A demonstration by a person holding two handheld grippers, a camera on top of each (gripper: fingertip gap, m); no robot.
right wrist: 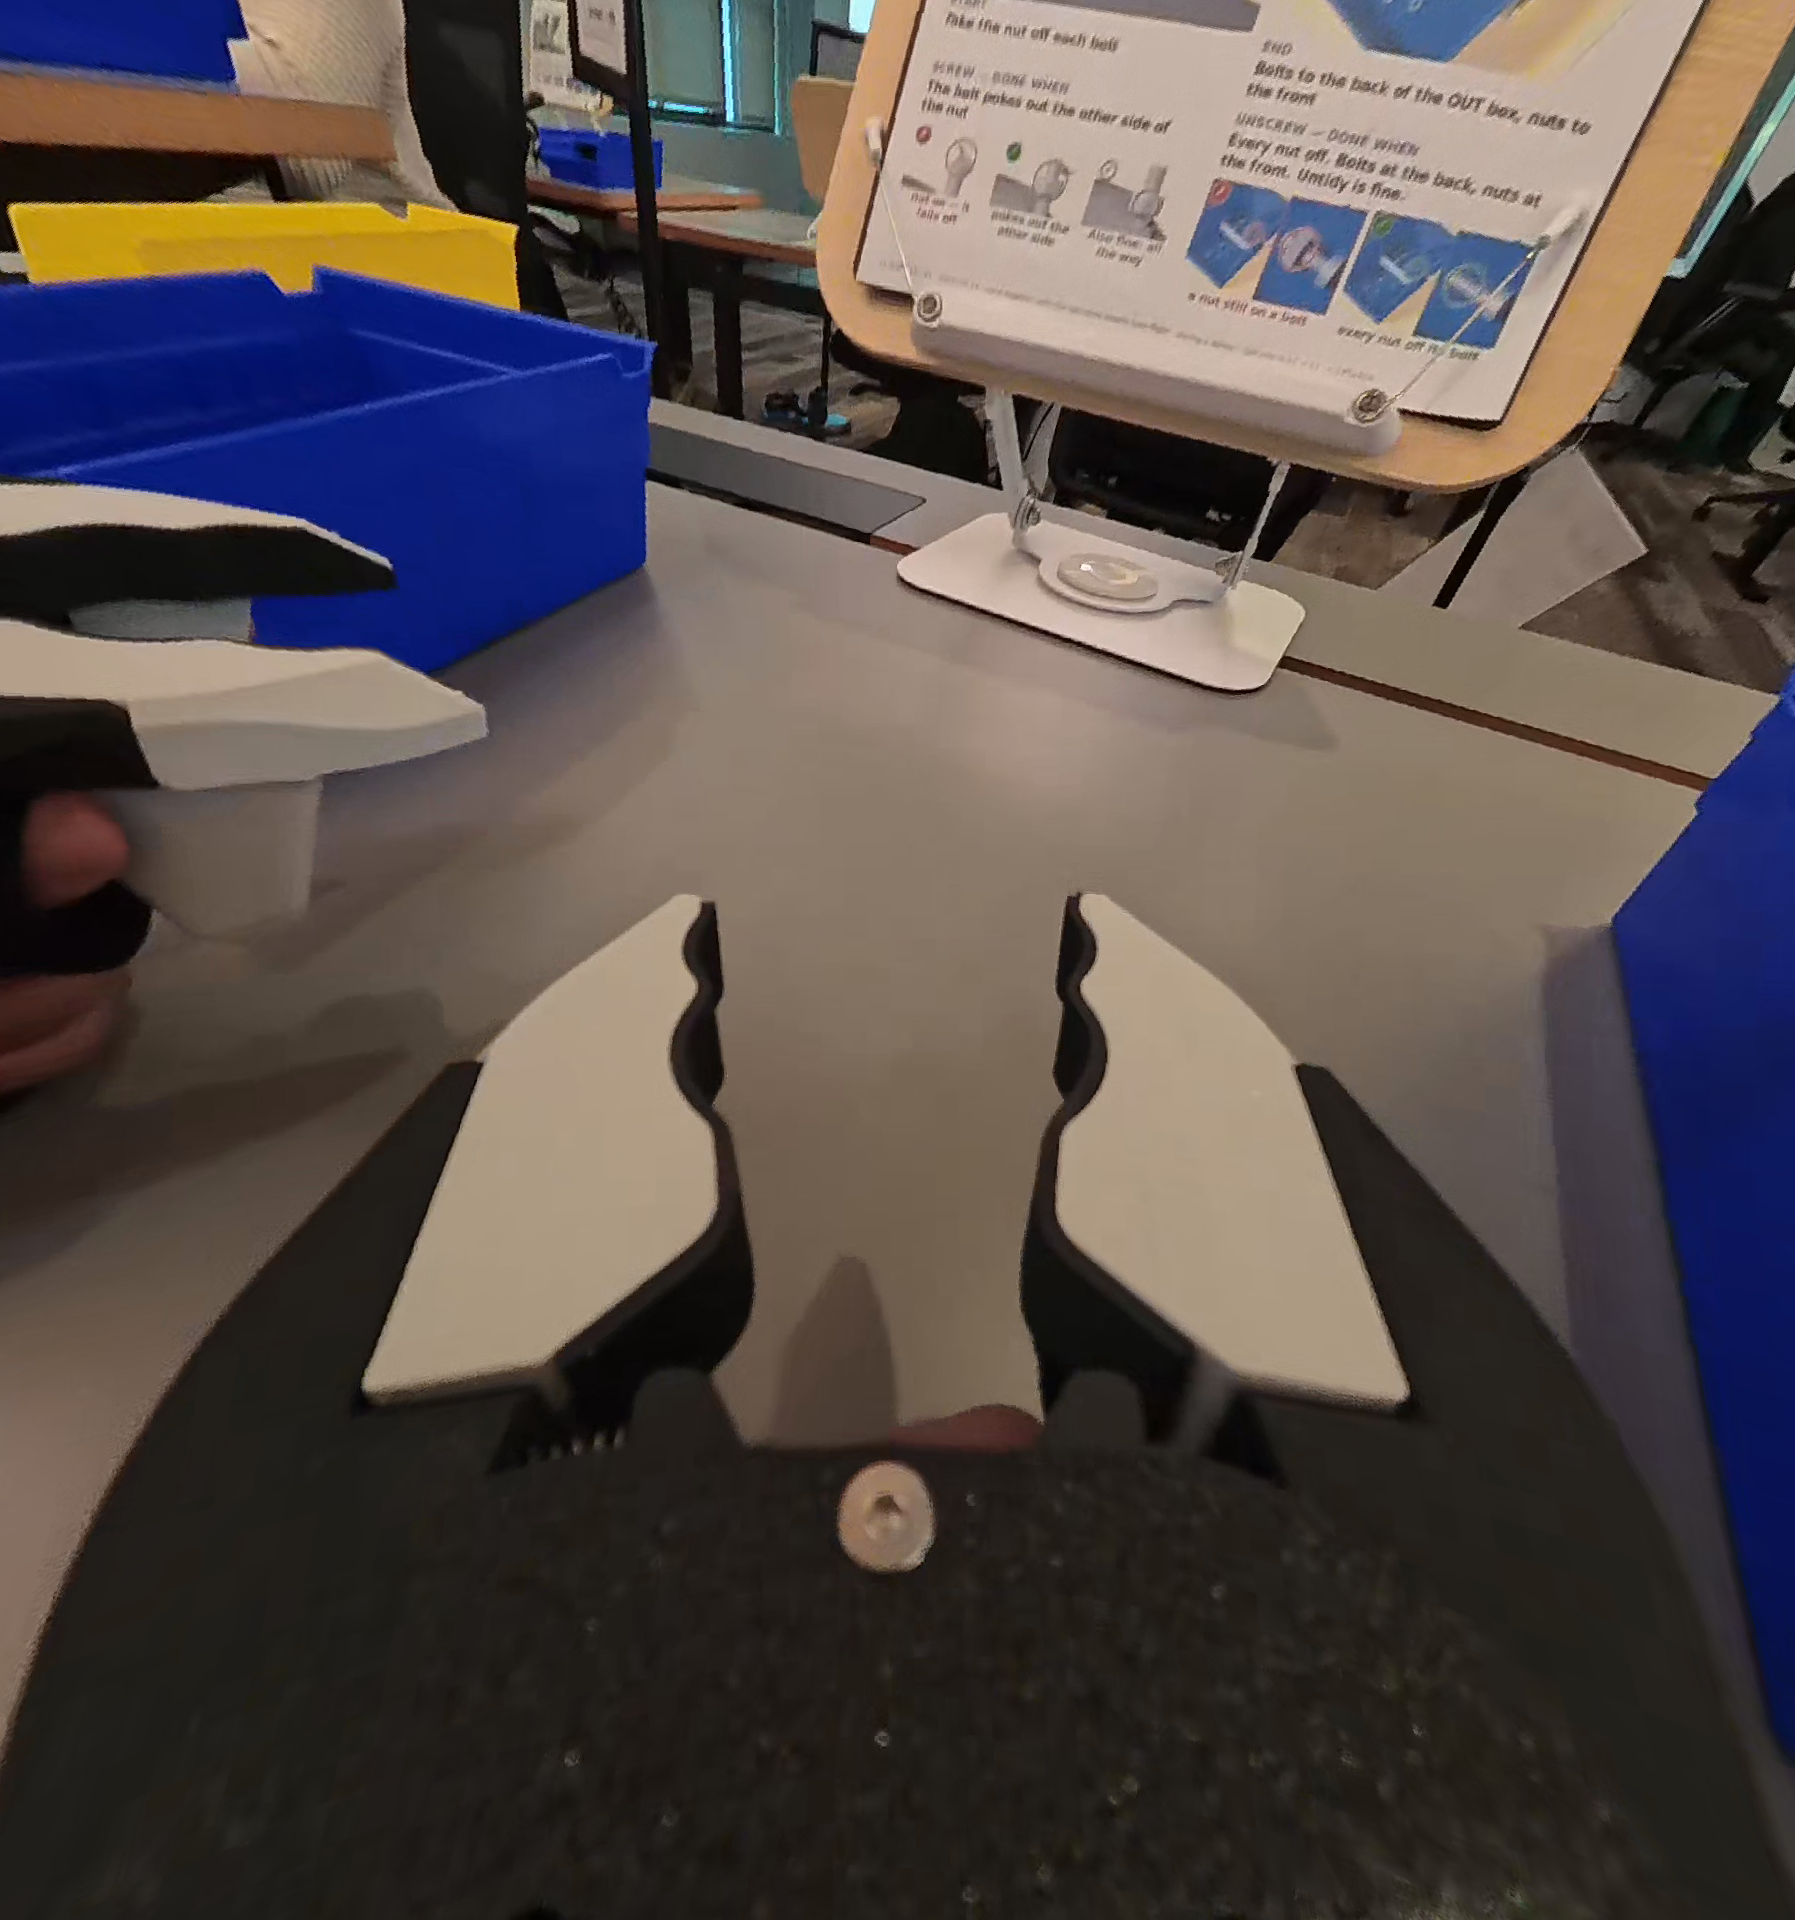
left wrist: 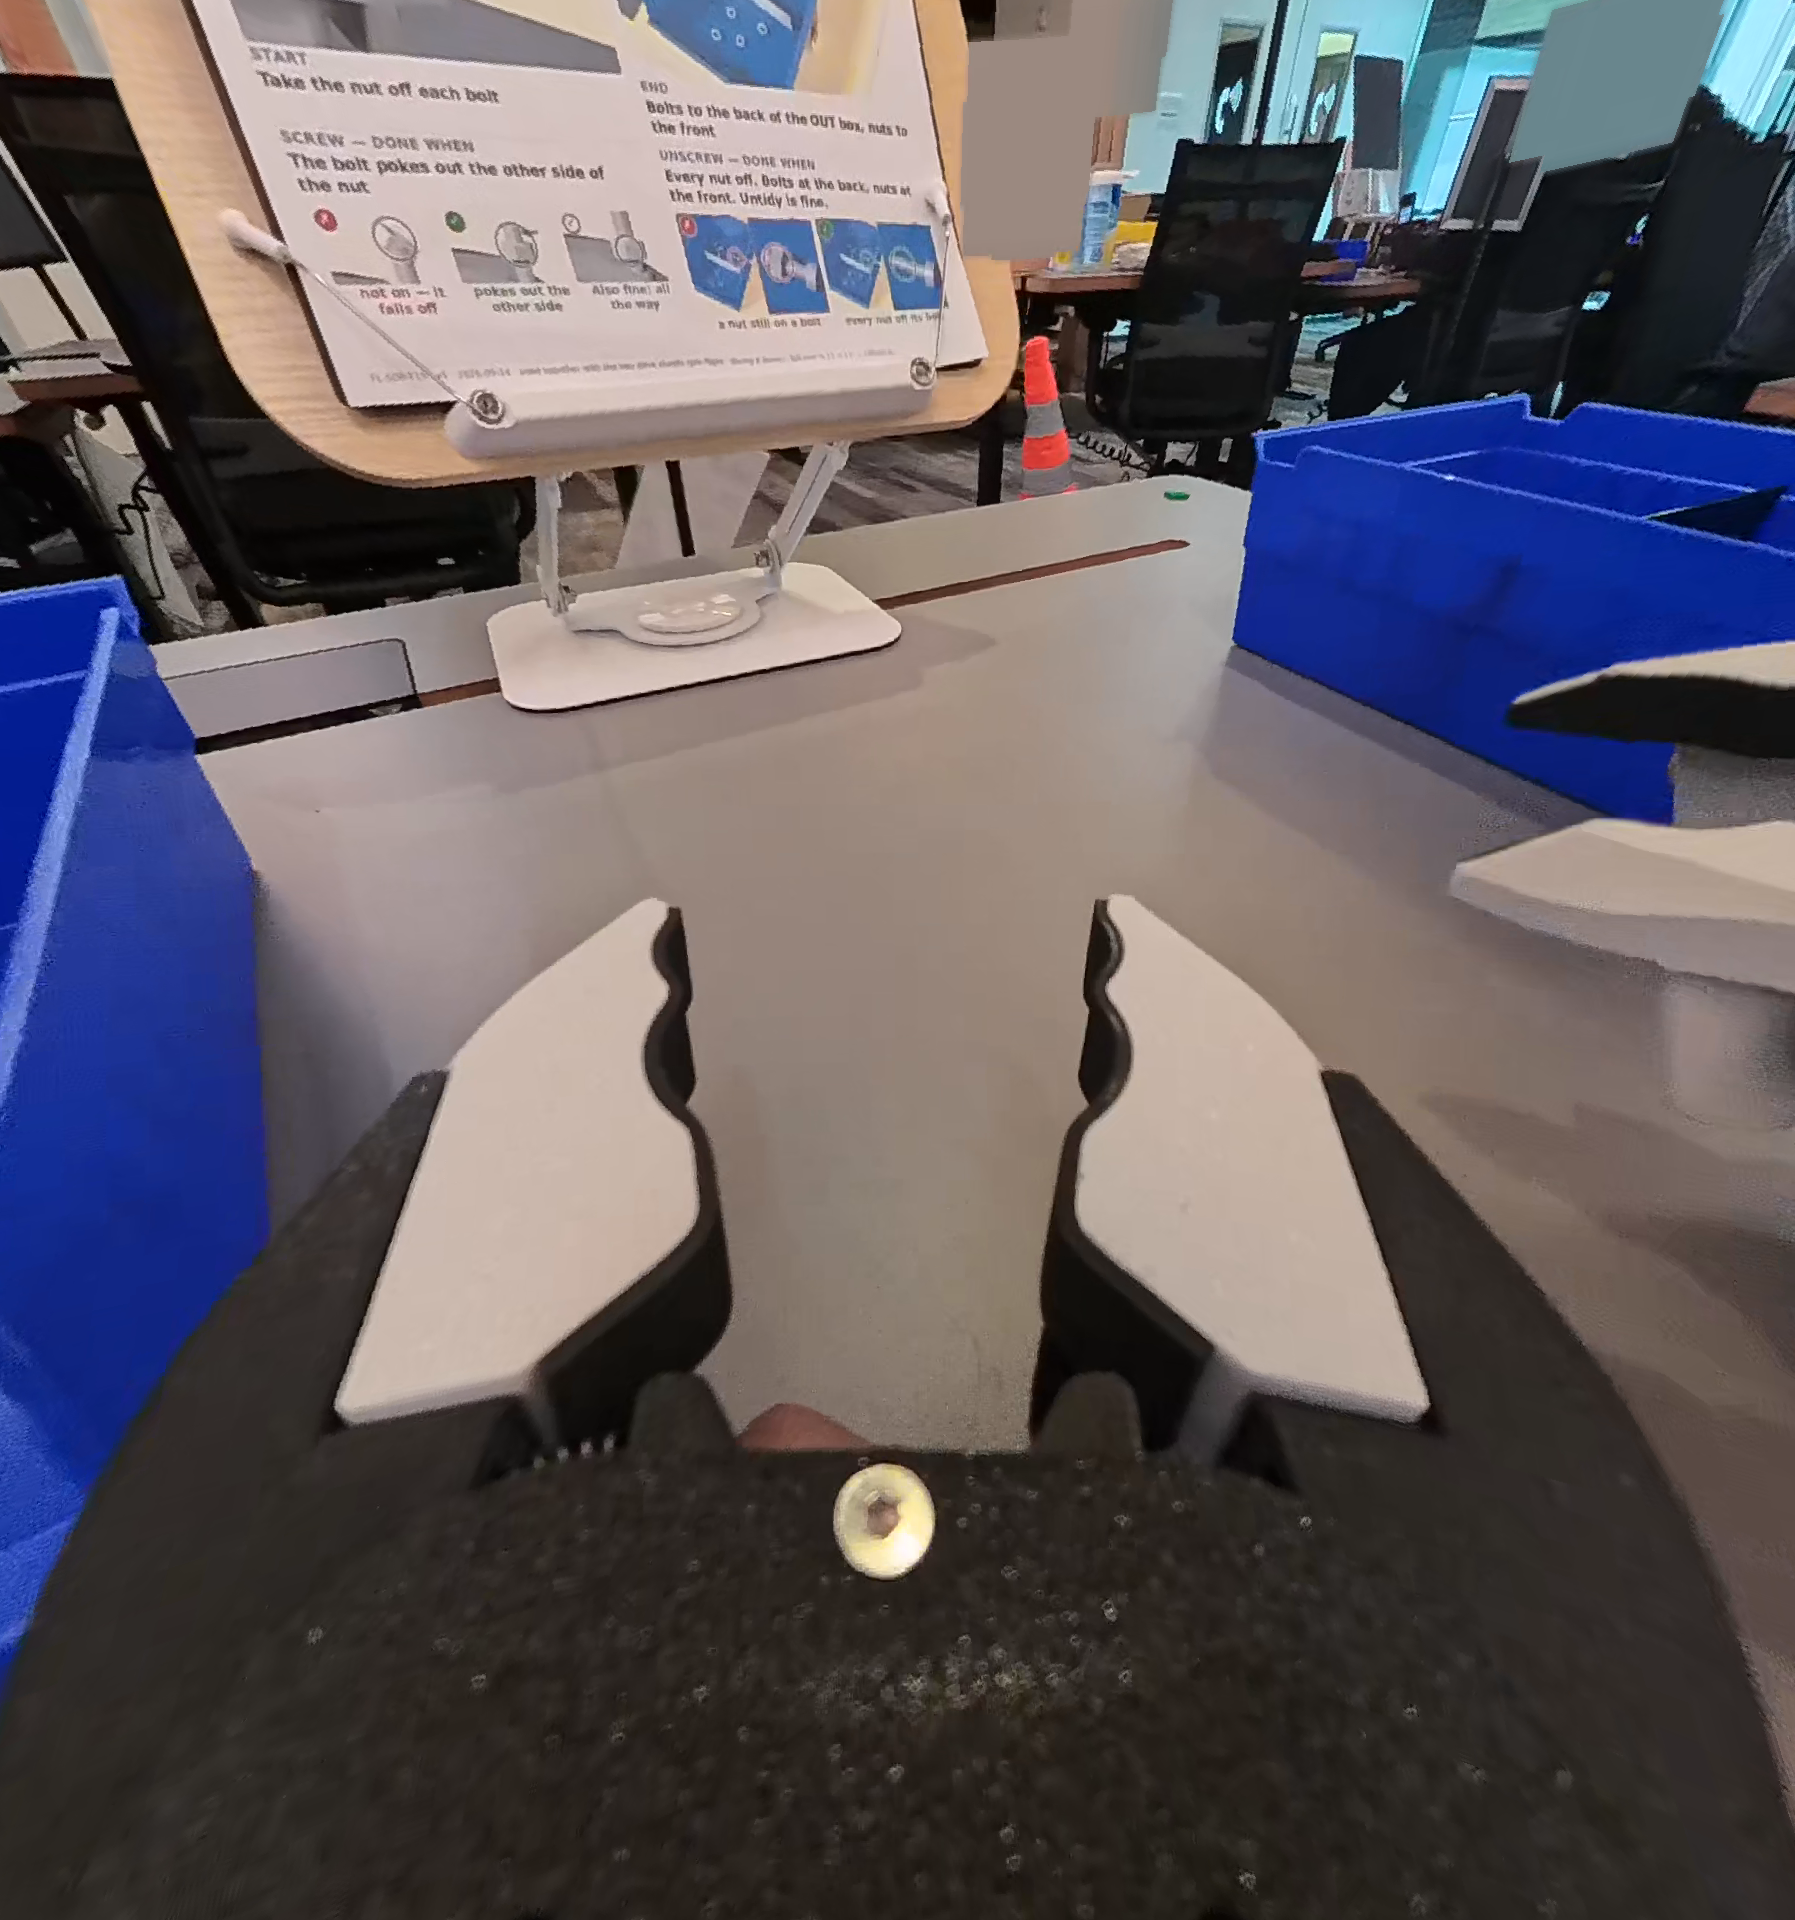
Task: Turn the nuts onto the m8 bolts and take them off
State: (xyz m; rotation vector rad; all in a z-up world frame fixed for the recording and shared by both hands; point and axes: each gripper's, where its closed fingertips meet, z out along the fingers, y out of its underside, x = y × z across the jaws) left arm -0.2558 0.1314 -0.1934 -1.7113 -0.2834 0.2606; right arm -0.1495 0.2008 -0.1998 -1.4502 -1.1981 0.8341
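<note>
No nut or bolt shows in either view. My left gripper (left wrist: 885, 914) is open and empty, held low over the grey table (left wrist: 872, 790). My right gripper (right wrist: 888, 909) is open and empty over the same table (right wrist: 872, 790). The right gripper also shows at the right edge of the left wrist view (left wrist: 1485, 795), with its fingers apart. The left gripper also shows at the left edge of the right wrist view (right wrist: 436, 644), with its fingers apart. A blue bin (left wrist: 62, 935) stands at my left and another blue bin (left wrist: 1495, 582) at my right; I cannot see what lies inside them.
A wooden stand with an instruction sheet (left wrist: 602, 208) stands on a white base (left wrist: 695, 634) at the table's back. The blue bins also show in the right wrist view, at the left (right wrist: 405, 416) and at the right edge (right wrist: 1745, 1143). A yellow bin (right wrist: 249, 239) lies behind. Office chairs and desks lie beyond.
</note>
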